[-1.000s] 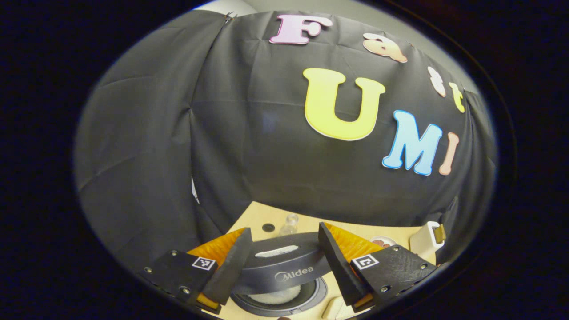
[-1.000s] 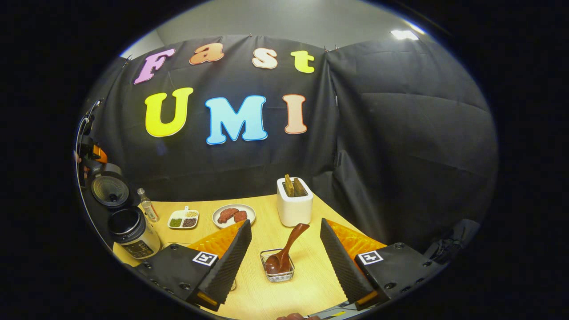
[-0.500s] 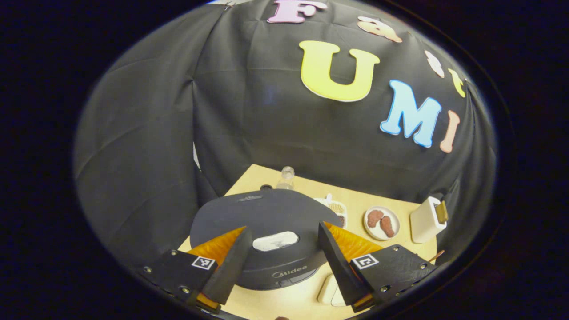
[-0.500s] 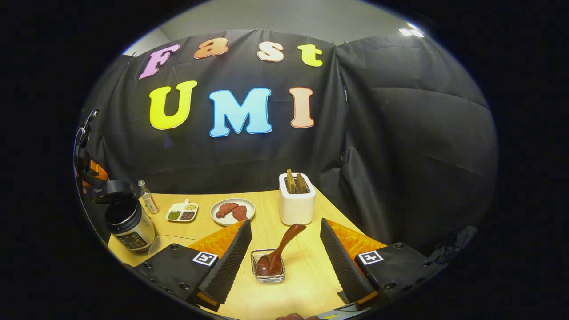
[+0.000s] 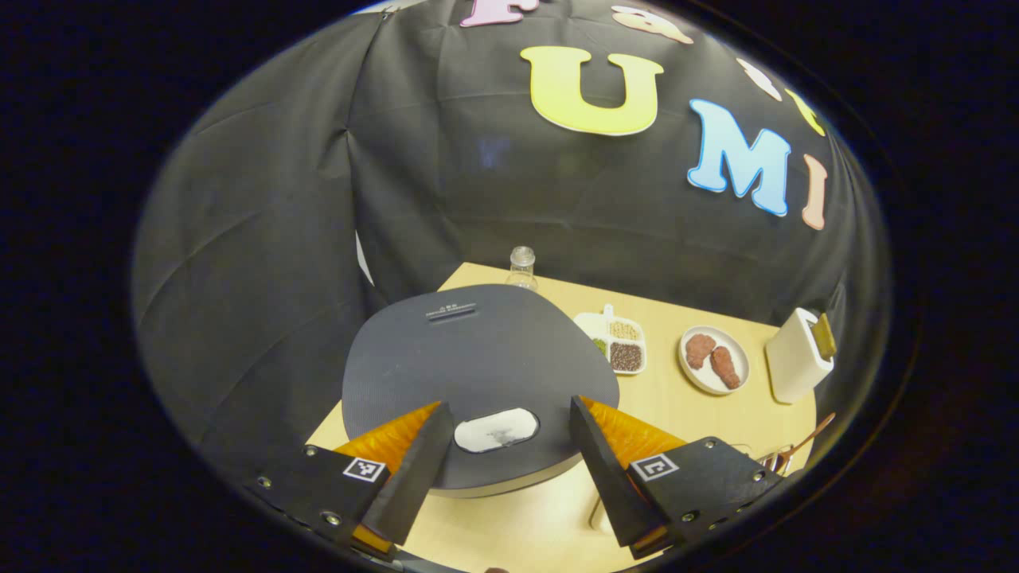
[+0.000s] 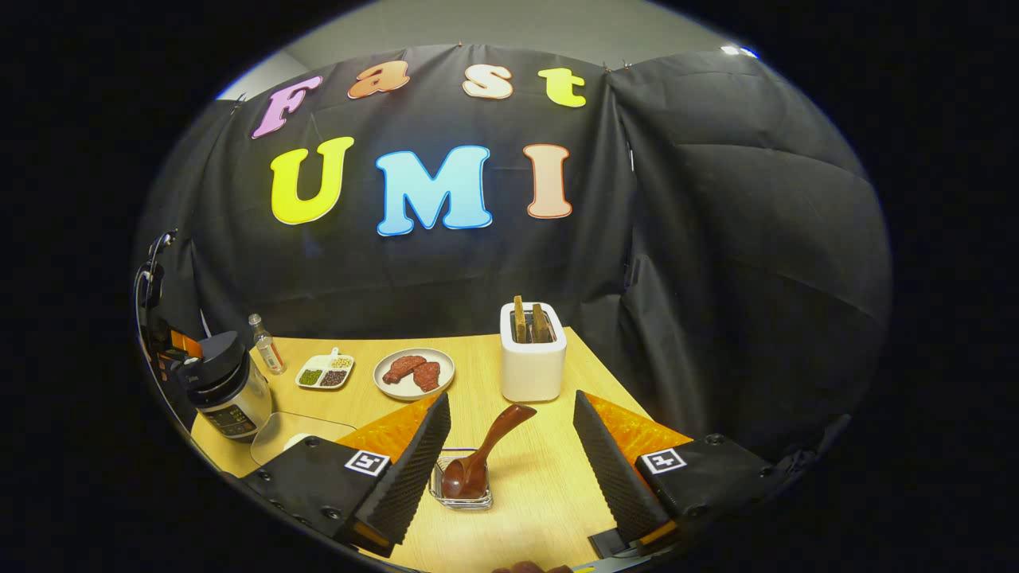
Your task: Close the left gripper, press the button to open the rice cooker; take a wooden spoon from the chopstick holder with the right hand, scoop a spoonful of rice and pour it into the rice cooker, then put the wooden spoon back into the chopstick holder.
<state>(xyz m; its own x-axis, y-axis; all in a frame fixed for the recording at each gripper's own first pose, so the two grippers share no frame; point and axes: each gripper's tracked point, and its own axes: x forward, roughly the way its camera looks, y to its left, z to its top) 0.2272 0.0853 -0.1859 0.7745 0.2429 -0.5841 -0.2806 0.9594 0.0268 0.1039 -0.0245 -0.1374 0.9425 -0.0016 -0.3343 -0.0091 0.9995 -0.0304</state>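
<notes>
Both jaws stand wide apart and hold nothing. In the left gripper view, the left gripper (image 5: 503, 465) hovers over the closed lid of the rice cooker (image 5: 478, 374), and the pale button patch (image 5: 496, 430) near the lid's front edge lies between the two fingers. A small embossed mark near the lid's far edge is too small to read. A second ago the lid stood open, with a brand name readable on its front rim and the inner pot below; half a second ago it was nearly down, and now it lies flat and that lettering is out of sight.

Beyond the cooker on the worktop (image 5: 740, 414) stand a small clear bottle (image 5: 522, 267), a divided dish of beans (image 5: 614, 344), a plate with two pieces of meat (image 5: 714, 359) and a white toaster (image 5: 796, 356).

In the right gripper view, the right gripper (image 6: 509, 469) is near the wooden spoon (image 6: 482, 454), whose bowl sits in the low wire chopstick holder (image 6: 462, 485) between the fingers, nearer the left one, with the handle leaning up and away. Holder and spoon sit lower and further left between the fingers than a second ago. The cooker stands far left, lid down.
</notes>
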